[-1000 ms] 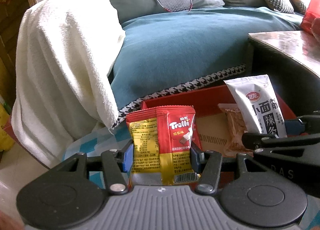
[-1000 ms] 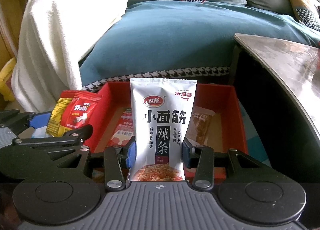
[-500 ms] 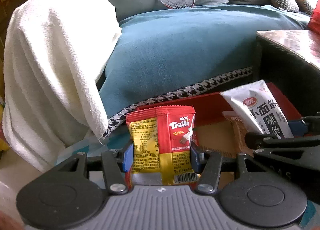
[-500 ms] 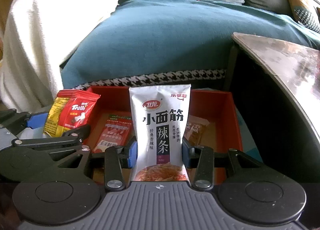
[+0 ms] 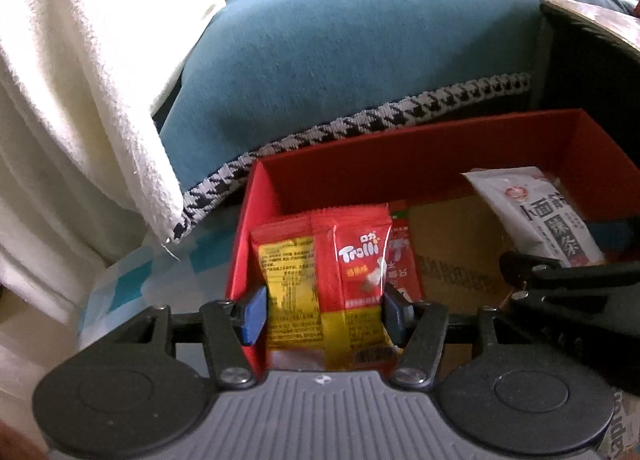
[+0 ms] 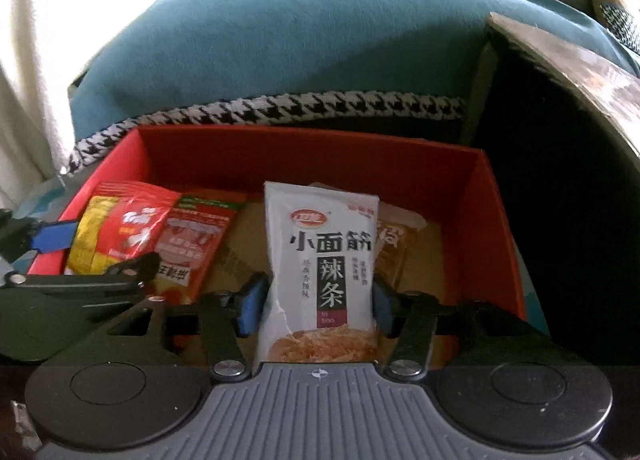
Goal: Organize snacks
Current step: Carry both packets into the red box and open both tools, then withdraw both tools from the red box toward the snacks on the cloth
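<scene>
A red cardboard box (image 5: 400, 132) (image 6: 304, 136) lies open below both grippers. In the left wrist view a red and yellow Trolli packet (image 5: 352, 256) stands upright over the box's left end. My left gripper (image 5: 324, 316) is opening, and its blue pads (image 5: 253, 316) still touch the packet's sides. In the right wrist view a white spicy-strip packet (image 6: 320, 256) leans back over the box's middle. It sits between the opening jaws of my right gripper (image 6: 318, 300), whose pads stand just off its edges.
A red packet (image 6: 196, 244) and a clear brownish packet (image 6: 394, 240) lie on the box floor. Behind the box is a teal sofa cover (image 5: 360, 40) with a houndstooth hem. A white blanket (image 5: 80, 100) hangs at the left. A dark table (image 6: 560, 108) stands at the right.
Both grippers have come forward and down, so the red box now fills the lower view and both packets sit over it. The right jaws have widened around the white packet.
</scene>
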The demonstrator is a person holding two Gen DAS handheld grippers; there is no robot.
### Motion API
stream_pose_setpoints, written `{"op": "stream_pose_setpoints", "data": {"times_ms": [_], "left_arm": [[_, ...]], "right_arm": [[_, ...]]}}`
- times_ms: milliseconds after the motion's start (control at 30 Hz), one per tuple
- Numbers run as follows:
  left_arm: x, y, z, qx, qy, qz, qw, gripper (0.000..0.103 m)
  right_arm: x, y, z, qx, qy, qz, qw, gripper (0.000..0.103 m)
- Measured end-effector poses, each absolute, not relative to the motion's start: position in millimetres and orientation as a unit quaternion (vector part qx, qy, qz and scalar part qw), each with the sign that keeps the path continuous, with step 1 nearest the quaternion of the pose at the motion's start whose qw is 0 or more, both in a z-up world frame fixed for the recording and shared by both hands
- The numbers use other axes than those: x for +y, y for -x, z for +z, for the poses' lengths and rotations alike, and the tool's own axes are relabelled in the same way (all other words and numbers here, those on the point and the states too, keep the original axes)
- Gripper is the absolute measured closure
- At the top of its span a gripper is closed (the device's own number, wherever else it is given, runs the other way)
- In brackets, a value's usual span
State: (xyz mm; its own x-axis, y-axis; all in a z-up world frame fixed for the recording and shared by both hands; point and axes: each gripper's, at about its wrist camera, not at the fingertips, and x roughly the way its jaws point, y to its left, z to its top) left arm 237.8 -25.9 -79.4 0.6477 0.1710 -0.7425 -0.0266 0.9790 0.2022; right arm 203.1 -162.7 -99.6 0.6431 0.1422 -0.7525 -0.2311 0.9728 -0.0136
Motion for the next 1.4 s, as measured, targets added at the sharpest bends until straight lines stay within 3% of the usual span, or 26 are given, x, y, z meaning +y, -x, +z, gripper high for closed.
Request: {"op": "stream_pose_setpoints", "data": {"times_ms": [333, 1400], "left_arm": [[-21.9, -224.4, -59.5, 0.407, -0.073, 0.046, 0.909, 0.039], [-21.8, -82.6, 3.6, 0.344, -0.028, 0.002, 0.939, 0.034]], "right_arm": [[-174.9, -192.8, -78.9, 0.386, 0.042, 0.088, 0.917, 0.027], [-184.5, -63.6, -14.1, 0.307, -0.013, 0.152, 0.939, 0.021]]}}
